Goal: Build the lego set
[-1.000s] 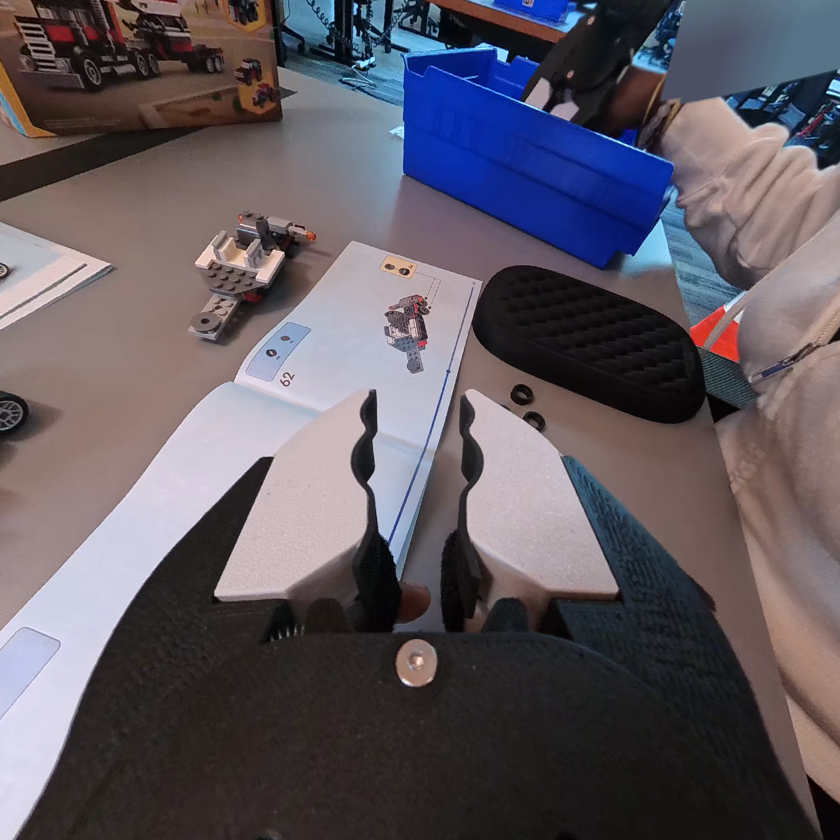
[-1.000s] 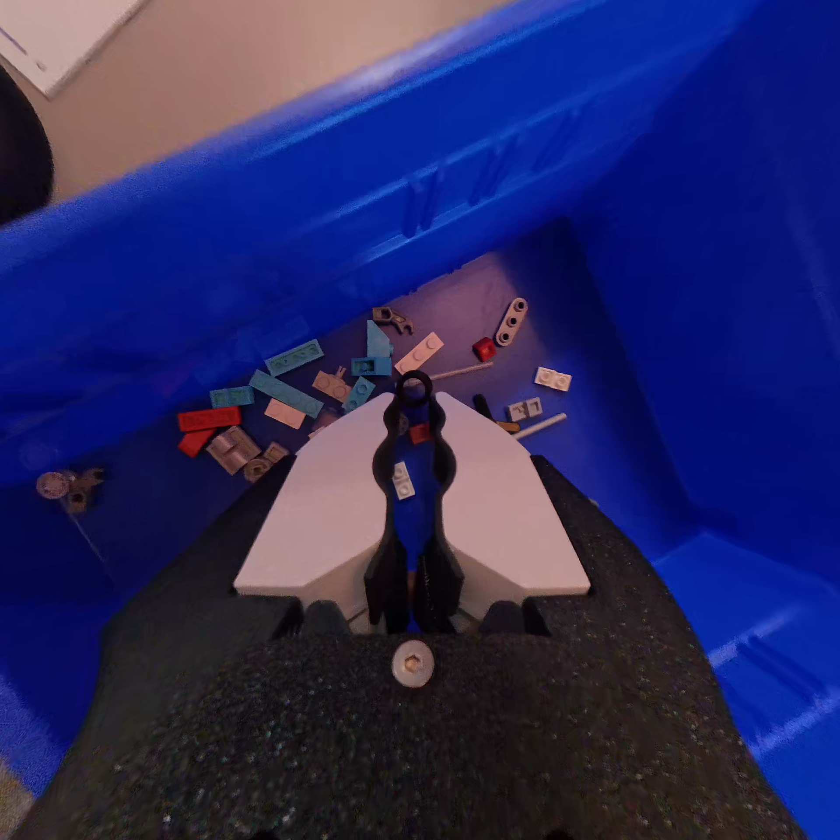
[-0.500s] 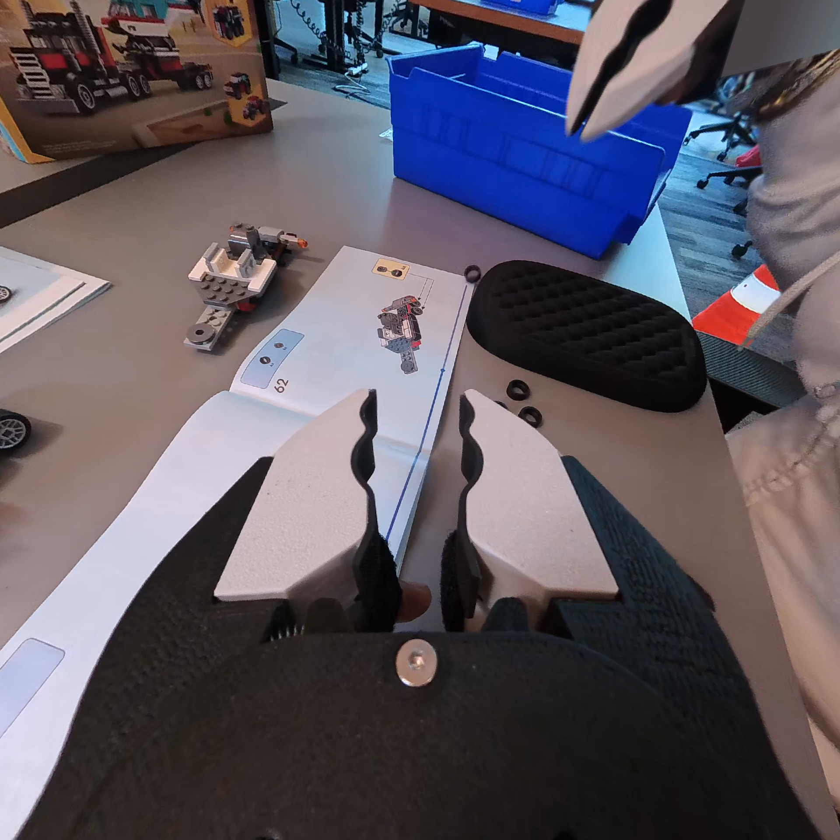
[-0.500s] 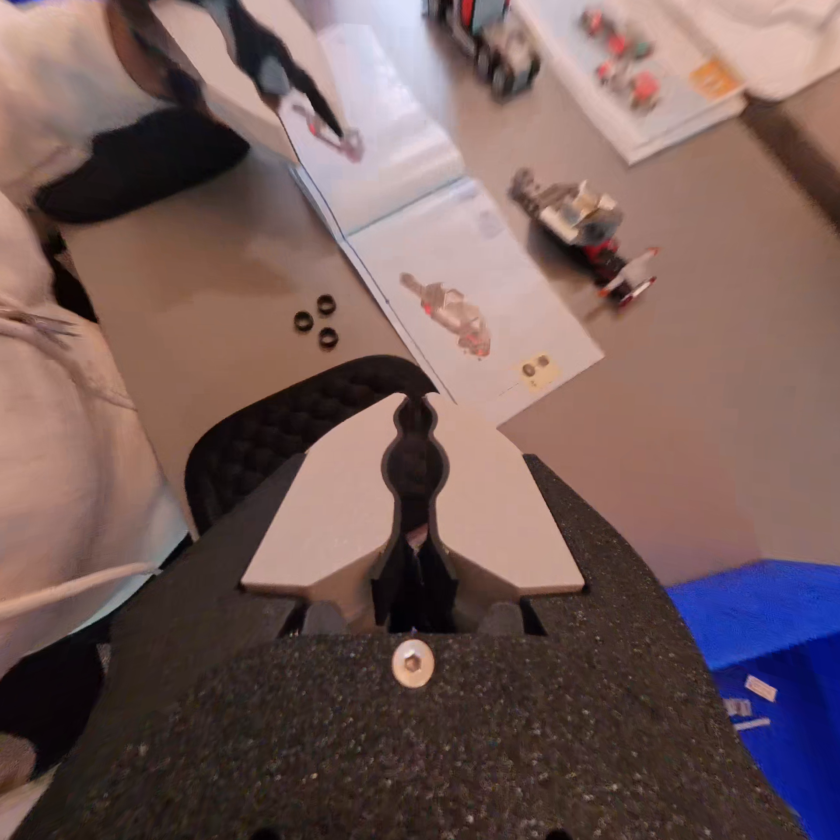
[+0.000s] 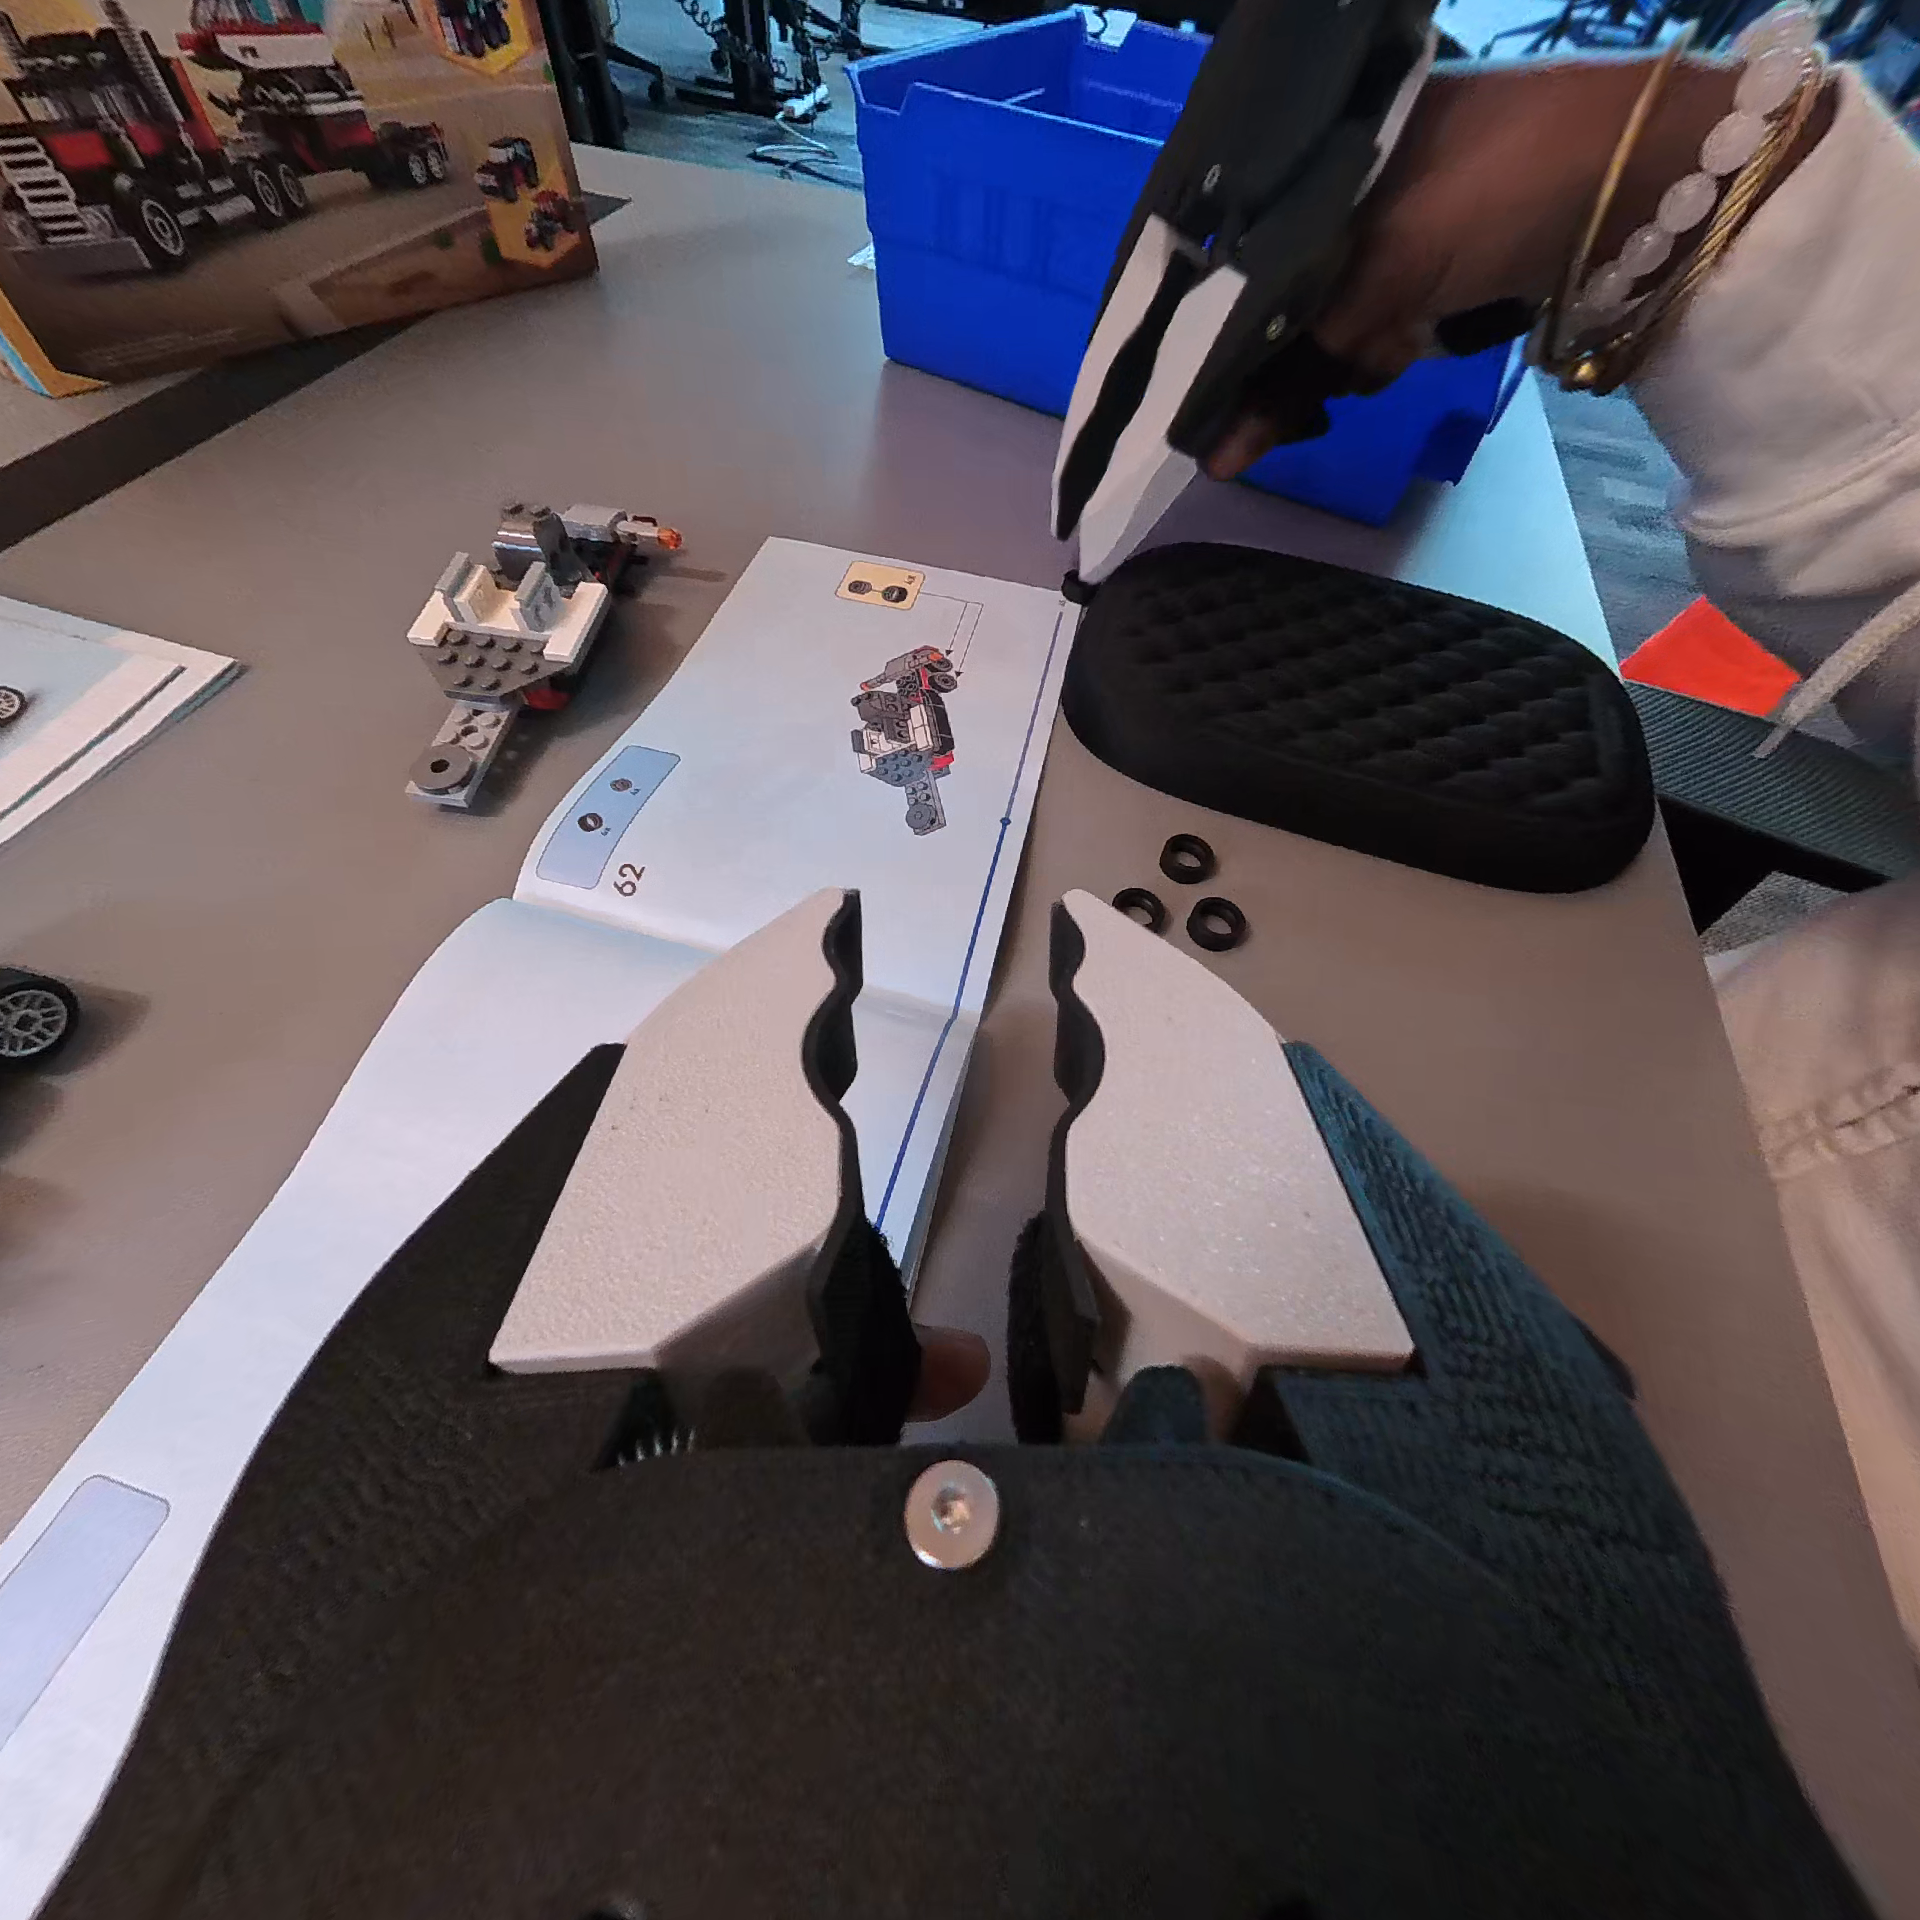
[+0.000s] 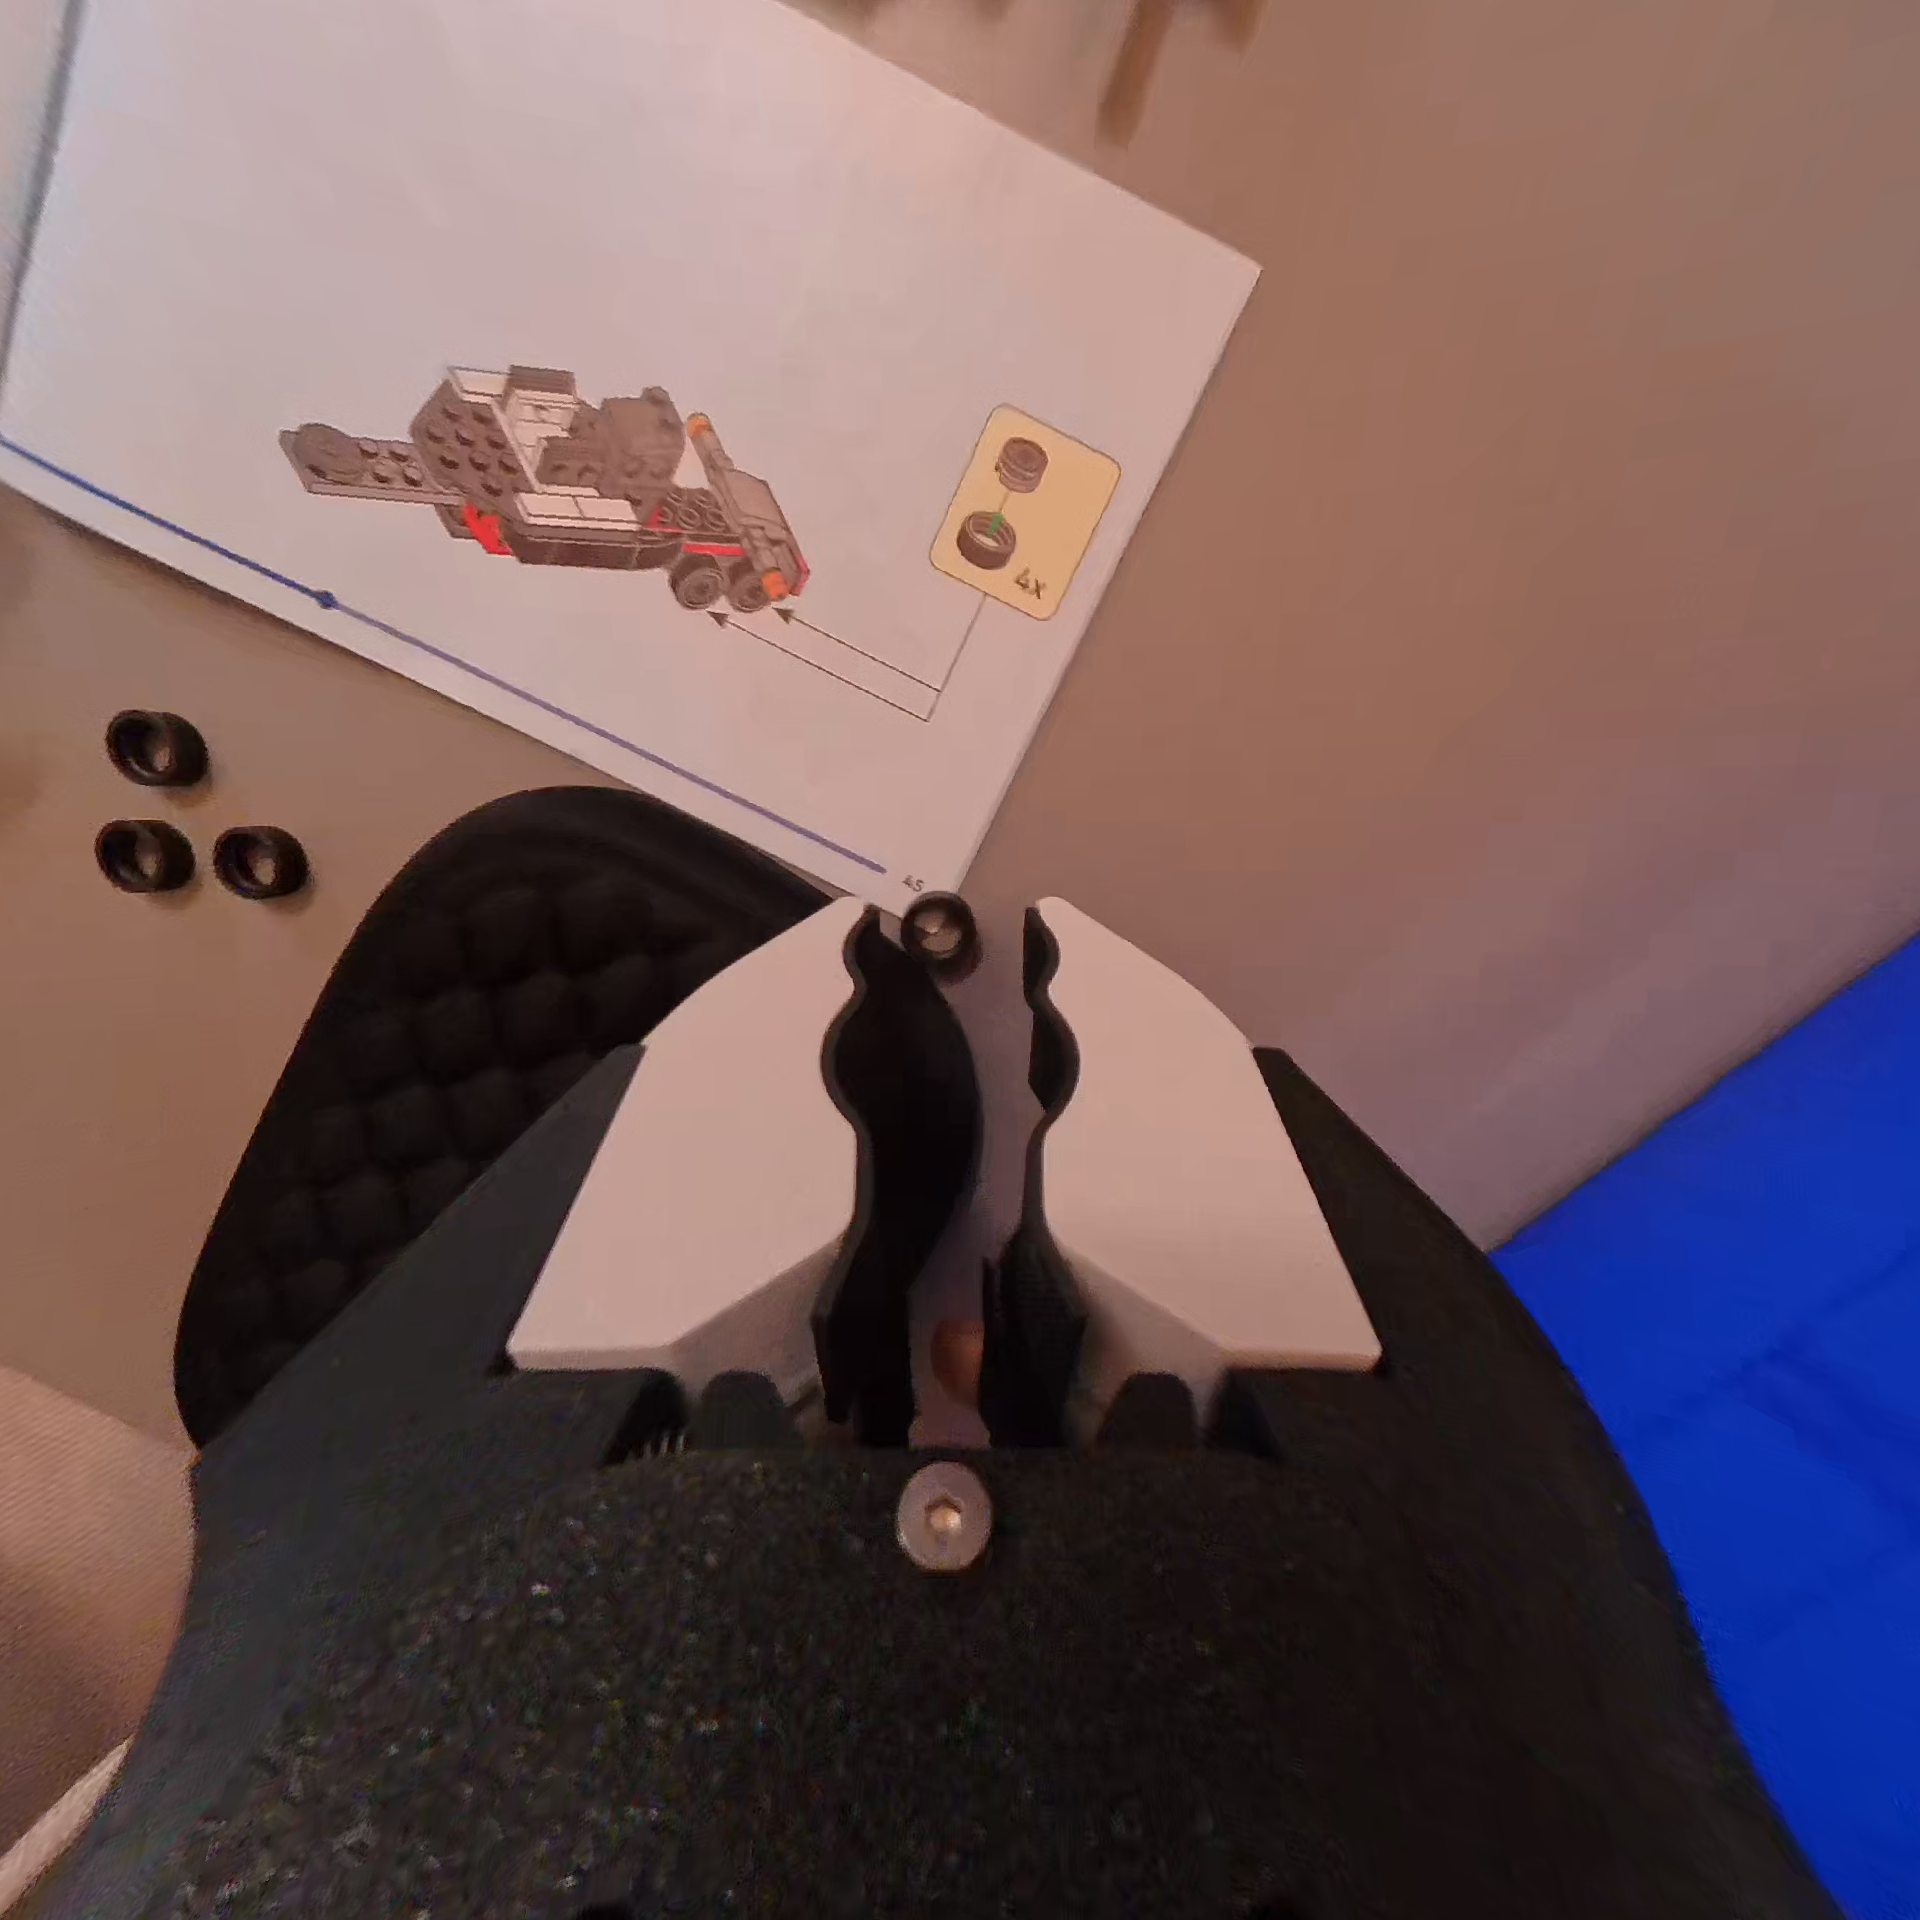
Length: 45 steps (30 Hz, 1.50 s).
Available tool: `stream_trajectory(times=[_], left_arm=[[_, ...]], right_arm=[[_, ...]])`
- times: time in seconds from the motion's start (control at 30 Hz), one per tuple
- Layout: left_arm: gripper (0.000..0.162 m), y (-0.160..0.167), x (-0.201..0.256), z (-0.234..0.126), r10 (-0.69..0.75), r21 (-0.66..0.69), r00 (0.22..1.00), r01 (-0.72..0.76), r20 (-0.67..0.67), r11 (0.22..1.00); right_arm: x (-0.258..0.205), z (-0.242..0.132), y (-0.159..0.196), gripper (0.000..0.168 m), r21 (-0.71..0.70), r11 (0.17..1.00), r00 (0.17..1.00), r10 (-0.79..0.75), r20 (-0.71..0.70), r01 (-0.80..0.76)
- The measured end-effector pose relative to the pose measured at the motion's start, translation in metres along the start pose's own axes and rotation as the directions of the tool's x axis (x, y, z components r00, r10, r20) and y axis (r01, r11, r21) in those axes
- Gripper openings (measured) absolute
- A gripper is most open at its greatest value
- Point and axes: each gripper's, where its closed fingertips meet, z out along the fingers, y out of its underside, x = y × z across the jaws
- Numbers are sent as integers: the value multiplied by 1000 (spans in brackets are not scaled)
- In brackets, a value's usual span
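Right wrist view: the right hand-held gripper (image 6: 945, 914) points down at the tabletop (image 6: 1558, 520), its jaws a little apart, with a small black tyre (image 6: 938, 935) in the gap at the tips.
Grip on tyre: the tyre sits beside the left tip and clear of the right one, so it looks let go rather than pinched; whether it already rests on the tabletop I cannot tell.
Tyre's place: just off the corner of the open instruction booklet (image 6: 623, 312), at the edge of the black textured pad (image 6: 436, 1039).
Other tyres: three more (image 6: 156, 810) lie together on the tabletop, well to the left of the tips, across the pad.
Left wrist view: the left hand-held gripper (image 5: 951, 914) hovers over the booklet's near edge, jaws wide apart and empty.
Model: the half-built truck (image 5: 509, 644) stands beyond the booklet, left of both grippers.
Key relation: the new tyre lies directly under the right gripper's tips, its hole facing up; the right hand is much the nearer.
Step, as I judge it: gathering the tyres before fitting them to hubs.
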Motion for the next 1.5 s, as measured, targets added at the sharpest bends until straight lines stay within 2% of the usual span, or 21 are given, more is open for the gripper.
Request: stream_trajectory(times=[0.13, 0.2, 0.33, 0.43, 0.5, 0.57, 0.63, 0.87, 0.97, 1.03, 1.1, 1.17, 1.23, 1.3, 1.4, 1.5], left_arm=[[34, -1, 0, -1, -3, 9, 1000, 3, -4, 1000], [34, -1, 0, -1, -3, 7, 1000, 3, -5, 1000], [35, -1, 1, -1, 0, 6, 1000, 0, -4, 1000], [35, -1, 0, -1, -6, 8, 1000, 6, -6, 1000], [34, 0, 0, -1, -8, 5, 1000, 8, -8, 1000], [34, 0, 0, -1, -4, 5, 1000, 4, -7, 1000], [34, -1, 1, -1, -1, 6, 1000, 1, -6, 1000], [35, 1, 1, 0, -3, -5, 1000, 3, -8, 1000], [35, 1, 1, 1, -4, -8, 1000, 4, -9, 1000], [35, 1, 1, 0, -4, -6, 1000, 4, -8, 1000], [34, 1, 1, 0, -2, -4, 1000, 2, -6, 1000], [34, 1, 1, 0, 1, -1, 1000, -1, -3, 1000], [34, 1, 1, 0, 1, -4, 1000, -1, -5, 1000], [34, 1, 0, 1, -4, -8, 1000, 4, -5, 1000], [34, 2, 0, 2, -12, -17, 1000, 11, -7, 1000], [34, 2, -1, 2, -19, -18, 1000, 19, -5, 1000]], right_arm=[[0, 6, 4, 23, -46, 999, 999, 30, 33, -28], [-2, 9, 5, 14, -59, 998, 998, 21, 59, -18], [-9, 4, -4, 13, -28, 999, 996, -24, 85, 26], [-48, -8, -29, 13, 97, 978, 964, -201, 174, 186], [-91, -10, -39, 13, 181, 921, 885, -384, 263, 345], [-115, -3, -40, 13, 193, 870, 826, -492, 275, 454], [-125, 8, -37, 13, 162, 848, 800, -529, 282, 504], [-132, 23, -27, 20, 116, 832, 786, -551, 280, 542], [-131, 2, -39, 25, 233, 849, 811, -525, 259, 475], [-126, -29, -48, 25, 338, 844, 828, -505, 243, 416], [-117, -78, -53, 27, 476, 801, 842, -500, 201, 362], [-83, -133, -52, 40, 587, 747, 895, -438, 82, 312], [-23, -180, -32, 53, 622, 737, 957, -283, -69, 263], [44, -206, 7, 49, 611, 775, 984, -84, -157, 164], [116, -199, 75, 34, 520, 853, 975, 150, -166, -43], [139, -156, 128, 26, 306, 941, 972, 191, -139, -141]])
